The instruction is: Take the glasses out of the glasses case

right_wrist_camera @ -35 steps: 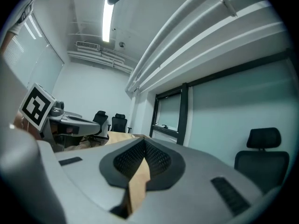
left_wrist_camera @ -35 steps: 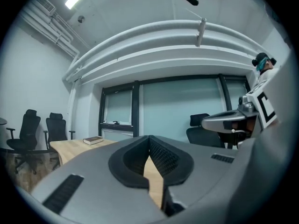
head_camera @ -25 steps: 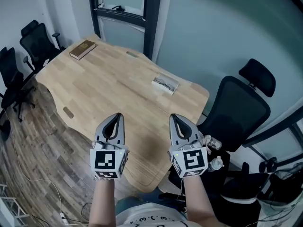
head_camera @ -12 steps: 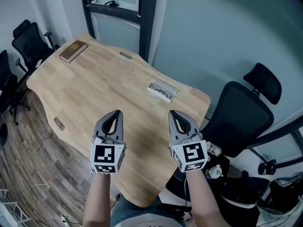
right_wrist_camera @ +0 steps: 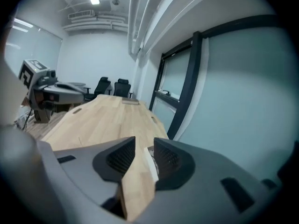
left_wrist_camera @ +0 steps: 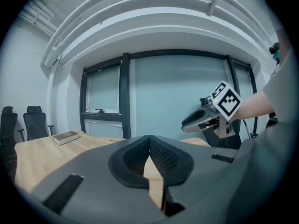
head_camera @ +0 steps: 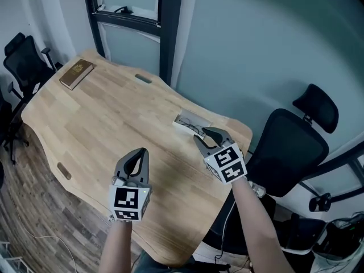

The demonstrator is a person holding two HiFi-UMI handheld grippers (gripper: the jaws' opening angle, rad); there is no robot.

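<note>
Nearest the person, the left grey two-finger gripper with its marker cube hovered over the light wooden tabletop. Its fingers were pressed together at the tips, with nothing between them. Farther along, the right grey gripper tilted down toward the tabletop's far right edge, its fingers opening with a clear gap between them. The small, pale, open rectangular glasses case lay flat on the tabletop just beyond those fingertips, and the thin dark-framed glasses were inside it. In the right gripper view the case's white edge showed through the gap, close to the right-hand finger; contact could not be made out. A brown hardcover book lay at the far left corner.
</note>
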